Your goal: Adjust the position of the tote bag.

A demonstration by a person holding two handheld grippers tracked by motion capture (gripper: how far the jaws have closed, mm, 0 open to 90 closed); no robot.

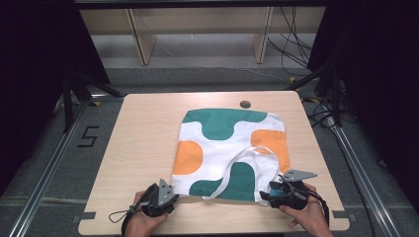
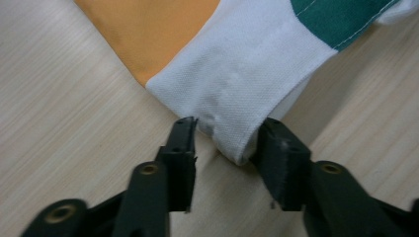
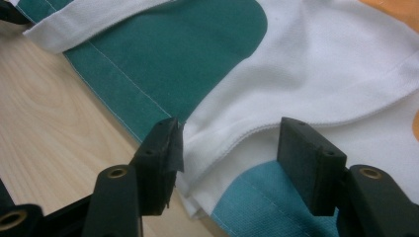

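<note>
Your left gripper [image 2: 225, 143] has its jaws spread apart, and the near left corner of the bag [image 2: 232, 89] sits between them. The white cloth touches both jaws or comes very close to them; they are not pressed together on it. In the high view this gripper [image 1: 170, 196] is at the same corner, and your left hand [image 1: 143, 219] is partly cut off by the bottom edge.

Your right gripper [image 3: 227, 143] is also spread wide. Its jaws stand on both sides of the near right edge of the bag [image 3: 316, 79], where a white hem crosses between them. The cloth lies in the gap, but the jaws do not pinch it. In the high view the gripper [image 1: 276, 190] covers this corner, so the jaws are hard to see there. Your right hand [image 1: 309, 215] holds it from below.

There is one bag [image 1: 217, 131], lying flat on the table [image 1: 143, 133], a little right of the middle and near your edge. It is white with rounded patches. I count three green patches and two orange patches in the high view. It has two white handles [image 1: 247, 158], folded back onto the cloth; they overlap, so it is difficult to separate them. One of them hangs in a loop toward the near edge.

One small dark round hole [image 1: 245, 104] is in the table, just behind the far edge of the bag.
</note>
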